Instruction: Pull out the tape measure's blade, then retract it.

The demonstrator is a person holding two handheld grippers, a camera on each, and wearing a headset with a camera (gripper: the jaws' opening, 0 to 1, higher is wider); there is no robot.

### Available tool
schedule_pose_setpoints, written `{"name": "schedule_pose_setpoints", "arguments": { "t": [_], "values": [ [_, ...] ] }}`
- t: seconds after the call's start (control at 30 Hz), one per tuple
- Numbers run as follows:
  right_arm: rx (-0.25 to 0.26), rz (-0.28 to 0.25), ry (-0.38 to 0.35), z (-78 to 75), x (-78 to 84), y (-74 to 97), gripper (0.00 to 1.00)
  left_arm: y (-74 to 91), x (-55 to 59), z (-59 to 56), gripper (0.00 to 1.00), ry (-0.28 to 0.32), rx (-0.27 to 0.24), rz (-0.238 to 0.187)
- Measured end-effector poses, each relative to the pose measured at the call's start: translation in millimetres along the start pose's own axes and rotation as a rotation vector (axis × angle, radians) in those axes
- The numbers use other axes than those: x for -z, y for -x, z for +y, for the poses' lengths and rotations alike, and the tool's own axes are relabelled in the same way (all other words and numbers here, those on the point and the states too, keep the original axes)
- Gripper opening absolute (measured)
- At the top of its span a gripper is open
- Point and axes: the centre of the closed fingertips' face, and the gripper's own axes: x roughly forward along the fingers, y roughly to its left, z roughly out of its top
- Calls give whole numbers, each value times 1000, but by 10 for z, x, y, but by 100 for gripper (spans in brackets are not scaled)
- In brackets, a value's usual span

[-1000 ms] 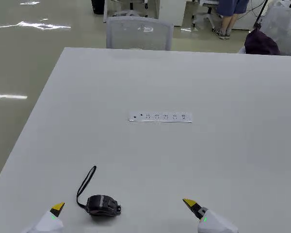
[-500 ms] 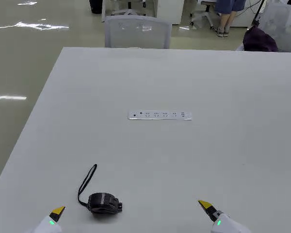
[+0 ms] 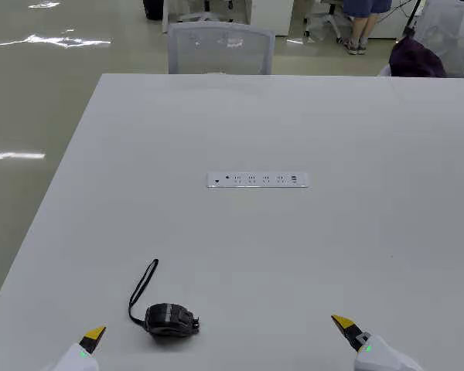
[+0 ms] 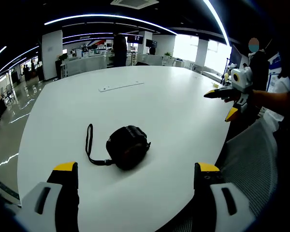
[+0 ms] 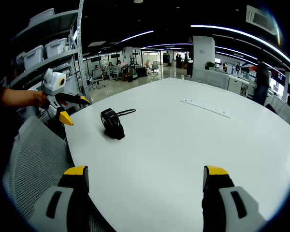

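1. Tape measure (image 3: 170, 319): black rounded case, black wrist loop; markings too small to read.
2. Lies on white bench (image 3: 255, 255), near left hand-held gripper (image 4: 136, 167).
3. Jaws wide apart, empty: left hand-held gripper, right hand-held gripper (image 5: 147, 170).

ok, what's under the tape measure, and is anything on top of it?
The tape measure sits directly on the white table, with its wrist strap lying beside it. Nothing rests on top. The contact patch underneath is hidden.
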Motion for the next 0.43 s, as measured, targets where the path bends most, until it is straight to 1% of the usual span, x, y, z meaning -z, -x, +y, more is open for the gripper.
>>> {"name": "schedule_pose_setpoints", "arguments": {
  "t": [0.27,0.43],
  "values": [
    [-3,9,5,2,12,4,100,-16,-51,3,99,-17,5,3],
    [-9,7,4,12,-5,-10,100,-18,-56,4,99,-26,6,3]
  ]
}}
